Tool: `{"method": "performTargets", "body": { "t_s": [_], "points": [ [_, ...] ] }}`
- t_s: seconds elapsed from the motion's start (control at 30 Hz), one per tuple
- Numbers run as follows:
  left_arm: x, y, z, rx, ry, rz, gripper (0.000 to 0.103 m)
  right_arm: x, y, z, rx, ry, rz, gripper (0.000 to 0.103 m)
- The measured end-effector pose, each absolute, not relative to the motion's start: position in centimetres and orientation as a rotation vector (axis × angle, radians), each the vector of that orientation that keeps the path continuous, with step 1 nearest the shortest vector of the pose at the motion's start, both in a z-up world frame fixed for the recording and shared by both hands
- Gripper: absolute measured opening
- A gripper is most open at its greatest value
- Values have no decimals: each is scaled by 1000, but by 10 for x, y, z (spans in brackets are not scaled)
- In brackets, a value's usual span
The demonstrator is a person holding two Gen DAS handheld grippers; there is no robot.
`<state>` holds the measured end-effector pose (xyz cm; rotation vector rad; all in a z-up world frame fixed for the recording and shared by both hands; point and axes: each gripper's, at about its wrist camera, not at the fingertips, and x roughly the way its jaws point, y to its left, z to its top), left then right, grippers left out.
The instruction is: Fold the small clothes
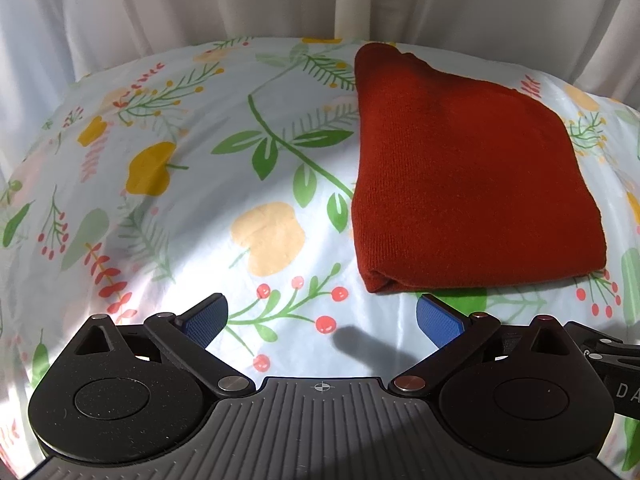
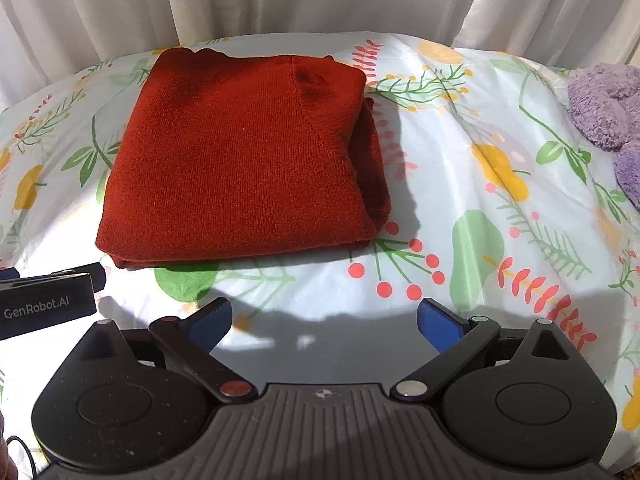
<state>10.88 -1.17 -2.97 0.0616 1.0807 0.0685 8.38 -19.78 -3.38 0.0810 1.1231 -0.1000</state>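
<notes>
Right wrist view: sweater [image 2: 240,160] folded on sheet [image 2: 460,200], soft, light, floppy knit; I'd pinch the near folded edge. Both hand-held grippers [image 2: 324,320] [image 1: 320,316] released, empty.

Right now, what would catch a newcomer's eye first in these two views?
The folded rust-red sweater lying on the floral tablecloth, ahead of both open hand-held grippers, left and right. Next, the fluffy purple item at the cloth's far right edge.
</notes>
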Motion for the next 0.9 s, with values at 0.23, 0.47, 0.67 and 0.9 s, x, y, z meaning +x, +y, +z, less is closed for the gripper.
{"method": "performTargets", "body": {
  "t_s": [0.23, 0.47, 0.67, 0.9],
  "points": [
    [108, -12, -29, 69, 1083, 65, 103, 82, -195, -31, 70, 1113, -102, 99],
    [106, -11, -30, 63, 1096, 70, 103, 81, -197, -31, 69, 1112, -101, 99],
    [106, -10, -30, 60, 1091, 80, 103, 80, -196, -30, 70, 1110, -100, 99],
    [106, -12, -30, 68, 1090, 77, 103, 80, -195, -29, 63, 1103, -98, 99]
  ]
}}
